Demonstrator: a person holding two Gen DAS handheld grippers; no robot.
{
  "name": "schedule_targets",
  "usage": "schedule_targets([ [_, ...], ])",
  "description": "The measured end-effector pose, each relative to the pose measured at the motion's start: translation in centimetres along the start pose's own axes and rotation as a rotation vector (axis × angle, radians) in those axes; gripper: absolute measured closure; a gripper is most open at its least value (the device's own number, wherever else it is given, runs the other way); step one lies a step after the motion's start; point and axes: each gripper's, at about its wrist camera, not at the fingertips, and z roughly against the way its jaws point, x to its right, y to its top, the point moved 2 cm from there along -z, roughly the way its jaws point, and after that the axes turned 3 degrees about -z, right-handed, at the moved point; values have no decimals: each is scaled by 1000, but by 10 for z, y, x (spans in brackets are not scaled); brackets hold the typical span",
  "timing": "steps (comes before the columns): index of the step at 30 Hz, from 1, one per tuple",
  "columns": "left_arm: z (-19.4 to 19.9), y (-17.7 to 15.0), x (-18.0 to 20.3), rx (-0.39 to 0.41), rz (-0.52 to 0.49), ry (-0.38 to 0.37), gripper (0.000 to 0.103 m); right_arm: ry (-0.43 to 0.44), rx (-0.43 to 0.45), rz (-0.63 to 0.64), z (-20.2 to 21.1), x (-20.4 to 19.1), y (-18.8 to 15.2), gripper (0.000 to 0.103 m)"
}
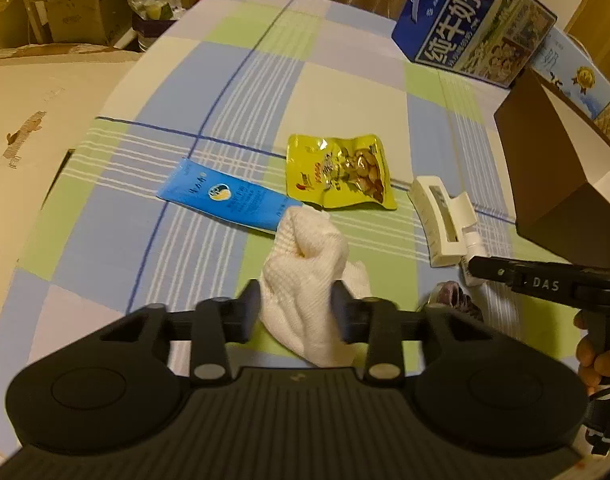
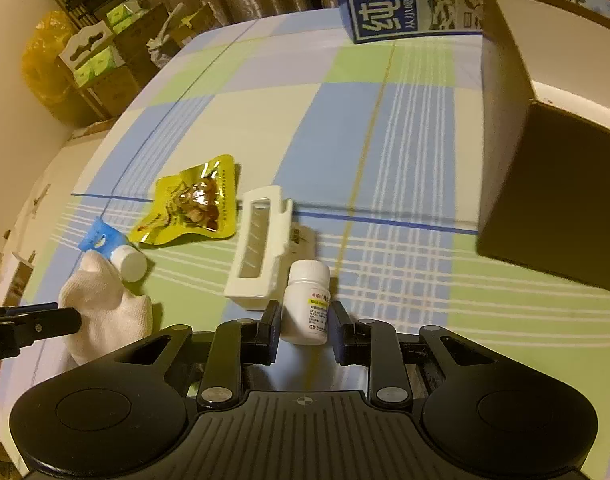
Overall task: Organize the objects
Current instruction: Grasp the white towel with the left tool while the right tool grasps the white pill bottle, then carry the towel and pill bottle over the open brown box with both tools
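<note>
My left gripper (image 1: pixel 297 300) is shut on a white knitted cloth (image 1: pixel 309 252) and holds it just above the checked tablecloth (image 1: pixel 345 80). Beyond the cloth lie a blue tube (image 1: pixel 225 196), a yellow snack packet (image 1: pixel 341 172) and a white hair clip (image 1: pixel 441 216). My right gripper (image 2: pixel 305 314) has its jaws against both sides of a white pill bottle (image 2: pixel 309 300), close to the hair clip (image 2: pixel 261 244). The right wrist view also shows the snack packet (image 2: pixel 193 204), the tube's white cap (image 2: pixel 129 264) and the cloth (image 2: pixel 105 312).
A dark brown open box (image 1: pixel 557 168) (image 2: pixel 553 160) stands at the right. A blue milk carton (image 1: pixel 473 16) is at the table's far edge. A small purplish thing (image 1: pixel 453 300) lies near my left gripper. Cardboard boxes (image 1: pixel 73 12) are stacked off the table to the left.
</note>
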Motion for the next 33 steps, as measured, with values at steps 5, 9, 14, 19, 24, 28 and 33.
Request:
schedule_targets([
  [5,-15,2,4,-18,3,-16,53,-29,8,-37,10,21,-5,81],
  [9,-28,5,8,-33,-16,-1,51,-48,17,-78,23,40,-14,81],
  [14,-35,6,12,-38,-41,11,50,-56,31,-156,41,62,-30,81],
  [19,-41,5,17,-44,-70,31,44,-66,36,-186,56,71,-44,81],
  [24,-46,6,18,-41,-78,43,43,-72,40,-184,62,70,-51,81],
  [28,-42,3,28,-29,-124,32,56,-73,41,-171,66,68,-56,81],
  [33,-32,-8,37,-17,-151,14,68,-63,37,-173,69,66,-63,81],
])
